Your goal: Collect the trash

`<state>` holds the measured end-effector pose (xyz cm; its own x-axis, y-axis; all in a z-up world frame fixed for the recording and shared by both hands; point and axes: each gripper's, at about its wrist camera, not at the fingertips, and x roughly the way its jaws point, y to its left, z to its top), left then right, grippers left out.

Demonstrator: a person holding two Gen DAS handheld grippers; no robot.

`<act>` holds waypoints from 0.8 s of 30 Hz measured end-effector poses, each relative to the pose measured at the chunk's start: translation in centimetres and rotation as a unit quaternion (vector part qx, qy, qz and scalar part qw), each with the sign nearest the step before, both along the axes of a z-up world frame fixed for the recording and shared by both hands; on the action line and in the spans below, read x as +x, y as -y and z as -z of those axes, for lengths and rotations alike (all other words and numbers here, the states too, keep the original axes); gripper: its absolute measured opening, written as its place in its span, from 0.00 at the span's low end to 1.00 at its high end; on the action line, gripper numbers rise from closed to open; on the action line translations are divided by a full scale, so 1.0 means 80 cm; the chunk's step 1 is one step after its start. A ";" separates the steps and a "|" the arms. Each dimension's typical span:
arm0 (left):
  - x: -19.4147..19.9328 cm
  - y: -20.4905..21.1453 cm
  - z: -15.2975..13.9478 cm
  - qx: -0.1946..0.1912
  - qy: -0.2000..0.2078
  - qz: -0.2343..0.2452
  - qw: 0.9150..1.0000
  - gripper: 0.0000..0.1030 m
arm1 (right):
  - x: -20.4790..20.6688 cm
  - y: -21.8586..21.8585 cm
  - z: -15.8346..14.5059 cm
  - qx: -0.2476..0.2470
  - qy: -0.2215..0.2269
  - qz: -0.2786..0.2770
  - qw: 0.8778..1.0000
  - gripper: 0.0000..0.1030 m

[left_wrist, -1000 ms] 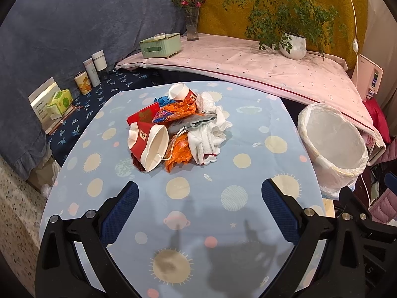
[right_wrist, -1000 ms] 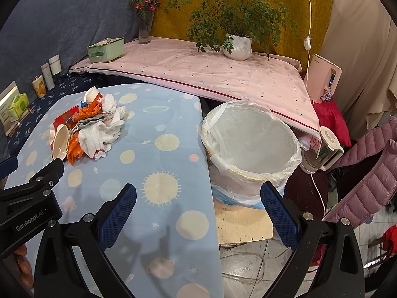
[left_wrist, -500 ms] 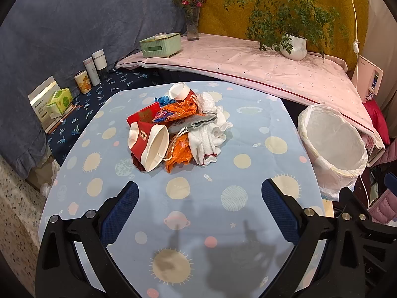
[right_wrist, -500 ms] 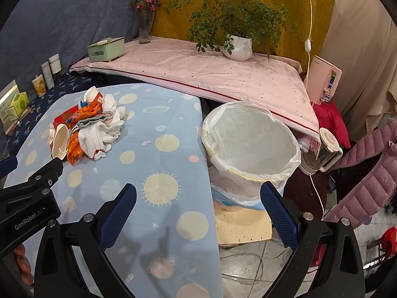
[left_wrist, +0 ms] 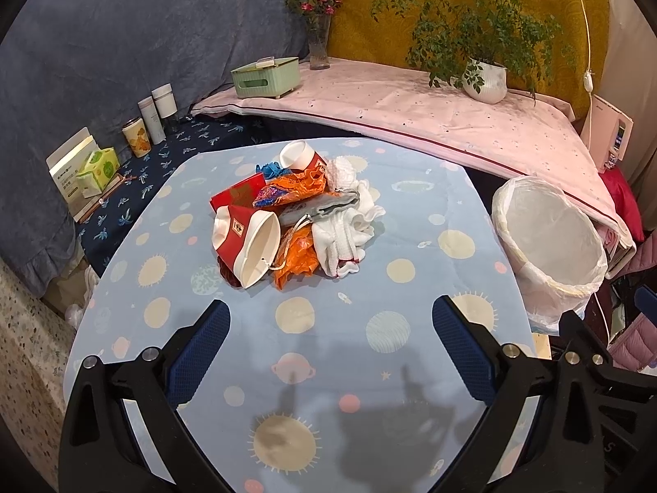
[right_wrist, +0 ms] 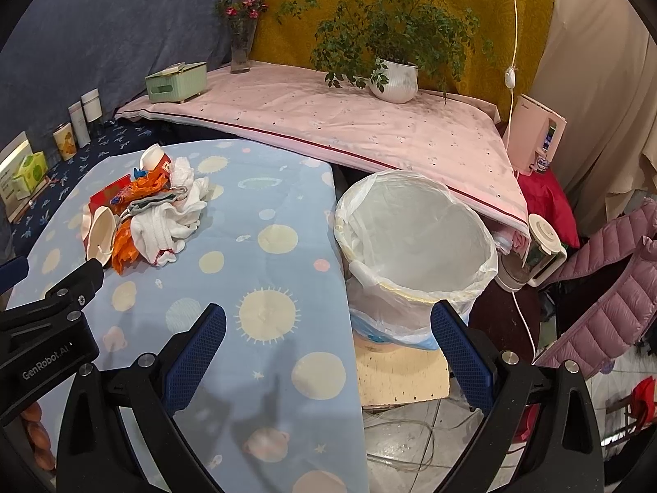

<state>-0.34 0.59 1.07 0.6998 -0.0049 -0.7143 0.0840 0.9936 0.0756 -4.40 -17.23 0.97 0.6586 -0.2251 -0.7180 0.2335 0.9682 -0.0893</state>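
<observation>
Left wrist view: a heap of crumpled orange wrappers, white cloth and red-and-white paper cups (left_wrist: 295,222) sits mid-table on my blue planet-print tablecloth (left_wrist: 410,213). White-lined round bin (right_wrist: 414,246) stands beside the table. I hold left gripper (left_wrist: 330,345) and right gripper (right_wrist: 328,347) spread wide, empty.

The right claw (right_wrist: 328,353) hangs with its two blue-padded fingers spread wide and nothing between them, above the near edge of the counter (right_wrist: 287,189) with its blue planet-print cloth. A trash pile (right_wrist: 148,213) of white cloth, orange plastic and paper cups lies on the far left part of the counter. Just beside the counter's right edge stands a bin (right_wrist: 414,246) lined with a white bag, on a wooden board (right_wrist: 400,374). The left claw (right_wrist: 49,320) shows at the left border.
</observation>
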 end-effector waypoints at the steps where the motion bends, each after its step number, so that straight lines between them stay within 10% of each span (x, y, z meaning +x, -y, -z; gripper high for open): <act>1: 0.000 0.000 -0.001 -0.001 0.000 0.000 1.000 0.91 | 0.000 0.000 0.001 0.000 0.000 0.000 1.000 0.93; 24: 0.003 -0.003 -0.001 -0.002 -0.003 -0.001 1.000 0.89 | 0.000 -0.004 0.002 -0.002 0.000 0.000 1.000 0.93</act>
